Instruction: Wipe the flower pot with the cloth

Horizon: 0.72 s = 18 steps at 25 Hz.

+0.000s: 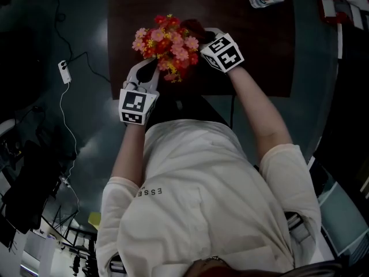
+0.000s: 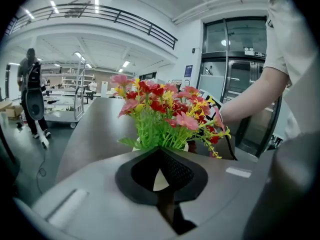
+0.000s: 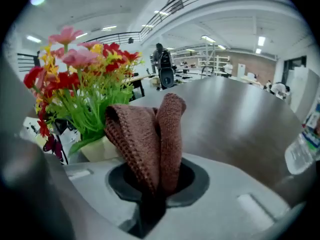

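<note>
In the head view's upper centre, the flower pot (image 3: 98,149) stands on the dark surface (image 1: 248,33). The left claw (image 2: 160,154) clenches its rim. Just beside it, the right claw (image 3: 152,181) grasps the brown cloth (image 3: 170,129).

Dark wooden table (image 1: 248,39) on glossy grey floor (image 1: 92,126), railed balcony (image 2: 125,19) overhead.

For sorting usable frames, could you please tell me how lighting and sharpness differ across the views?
Head view: dim, table very dark, flowers vivid. Left gripper view: bright, railing bent by fisheye, corners dark. Right gripper view: cloth sharp, bottle blurred at the edge.
</note>
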### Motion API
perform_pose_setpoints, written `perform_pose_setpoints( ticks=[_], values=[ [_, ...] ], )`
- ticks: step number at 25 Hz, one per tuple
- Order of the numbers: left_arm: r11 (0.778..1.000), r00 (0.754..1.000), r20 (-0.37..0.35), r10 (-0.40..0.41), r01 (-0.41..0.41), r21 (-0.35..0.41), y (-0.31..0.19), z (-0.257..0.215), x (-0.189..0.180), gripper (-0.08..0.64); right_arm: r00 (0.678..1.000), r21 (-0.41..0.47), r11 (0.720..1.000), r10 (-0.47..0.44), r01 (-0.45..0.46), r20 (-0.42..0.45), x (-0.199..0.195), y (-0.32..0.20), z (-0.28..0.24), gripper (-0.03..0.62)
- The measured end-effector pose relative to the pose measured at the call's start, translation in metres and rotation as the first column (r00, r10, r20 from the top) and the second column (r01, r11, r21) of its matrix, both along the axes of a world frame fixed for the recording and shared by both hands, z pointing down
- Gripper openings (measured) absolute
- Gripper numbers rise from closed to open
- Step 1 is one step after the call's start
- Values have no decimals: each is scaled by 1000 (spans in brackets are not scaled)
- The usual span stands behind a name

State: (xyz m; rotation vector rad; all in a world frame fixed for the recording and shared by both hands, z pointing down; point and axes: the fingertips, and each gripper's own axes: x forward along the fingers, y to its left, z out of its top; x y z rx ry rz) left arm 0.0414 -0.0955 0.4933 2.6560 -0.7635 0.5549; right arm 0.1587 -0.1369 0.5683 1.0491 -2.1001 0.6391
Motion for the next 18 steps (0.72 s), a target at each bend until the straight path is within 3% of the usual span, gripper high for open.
perform_pose_setpoints(
  ticks=[3,5,18],
  values=[
    [1000,1000,-15,17,-18,-20,0,1,0,14,990,-17,990,-142,142,-7,-14,3,5,44],
    [999,999,-28,39,-40,-21,1,2,-1,14,985,-16,985,-172,172,-6,-17,6,5,43],
    [993,992,-68,108,-110,-36,-4,-1,0,14,998,-15,999,-50,51,46,-20,44,4,43]
  ],
)
